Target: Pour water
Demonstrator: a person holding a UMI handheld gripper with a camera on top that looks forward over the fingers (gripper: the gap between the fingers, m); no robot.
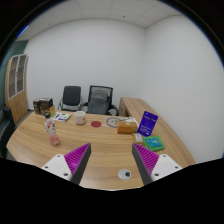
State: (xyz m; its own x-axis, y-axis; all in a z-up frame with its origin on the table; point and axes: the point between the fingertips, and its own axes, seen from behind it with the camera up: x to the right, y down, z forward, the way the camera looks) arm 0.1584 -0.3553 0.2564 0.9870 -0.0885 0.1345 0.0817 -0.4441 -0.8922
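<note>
- Claw (109,160) fingers stand wide apart, with nothing between them but bare wood; the magenta pads (77,156) on their inner faces face each other across the gap.
- Surface (100,140) is a long light-wood one that runs away from the fingers toward the far wall of a white-walled office.
- Bottle (53,131), pale with a pinkish look, stands upright on the surface, ahead of the left finger and out to its left, well apart from the claw.
- Cup (80,118), white, stands further along the surface, beyond the bottle and a little to its right; the two are apart, not touching.
- Red round item (96,124) lies flat just to the right of the cup; what it is cannot be told.
- Orange-brown box (127,125) sits further right, near the middle of the surface's far half.
- Blue-purple upright card (148,123) stands near the right edge, with a small teal item (154,143) lying nearer the right finger.
- Dark boxy item (43,105) rests at the far left end of the surface.
- Two office chairs, one dark (71,97) and one grey (99,99), stand side by side behind the far end.
- Wooden cabinet (17,85) with glass doors stands against the left wall.
- Small round mark (125,174) shows on the wood close in, between the fingers and nearer the right one.
</note>
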